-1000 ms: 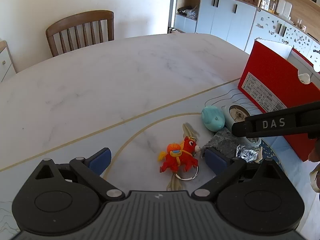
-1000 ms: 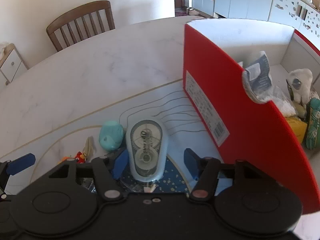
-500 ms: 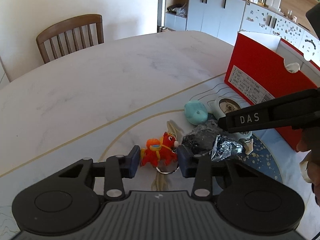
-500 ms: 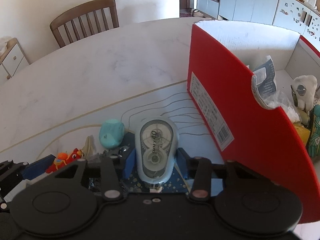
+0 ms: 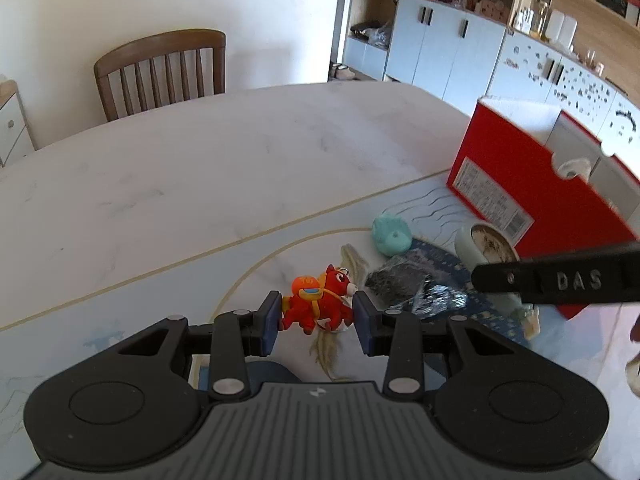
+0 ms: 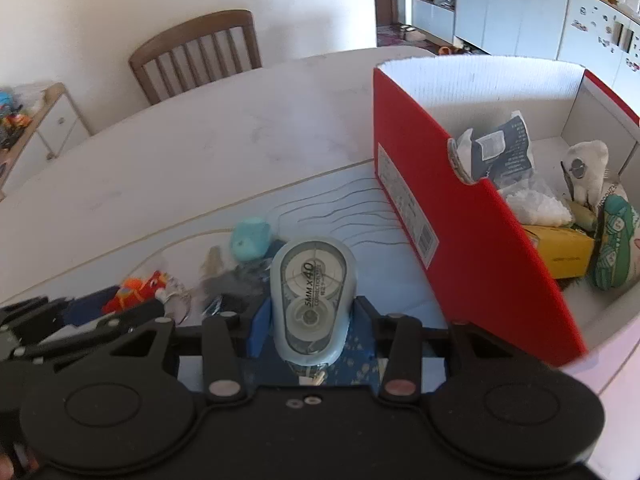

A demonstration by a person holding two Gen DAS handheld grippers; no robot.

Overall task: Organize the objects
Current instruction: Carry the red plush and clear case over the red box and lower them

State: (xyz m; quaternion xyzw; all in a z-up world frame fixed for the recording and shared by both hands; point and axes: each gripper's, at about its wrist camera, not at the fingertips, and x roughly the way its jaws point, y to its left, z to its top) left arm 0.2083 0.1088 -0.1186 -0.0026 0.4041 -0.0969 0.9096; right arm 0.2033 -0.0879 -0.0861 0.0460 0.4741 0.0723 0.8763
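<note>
My left gripper (image 5: 317, 320) is shut on a red and orange toy horse keychain (image 5: 318, 304) and holds it just above the table mat. My right gripper (image 6: 312, 328) is shut on a pale blue correction tape dispenser (image 6: 312, 296), lifted a little off the mat, left of the red box (image 6: 472, 240). The keychain also shows in the right wrist view (image 6: 138, 286), and the dispenser in the left wrist view (image 5: 486, 246). The open red box (image 5: 532, 188) holds several items.
A teal soft lump (image 5: 390, 234) and a crumpled dark foil wrapper (image 5: 412, 284) lie on the mat between the grippers. A wooden chair (image 5: 160, 72) stands at the table's far side. Cabinets (image 5: 452, 44) line the back wall.
My left gripper closed on the toy horse and raised it. My right gripper closed on the correction tape dispenser and lifted it slightly.
</note>
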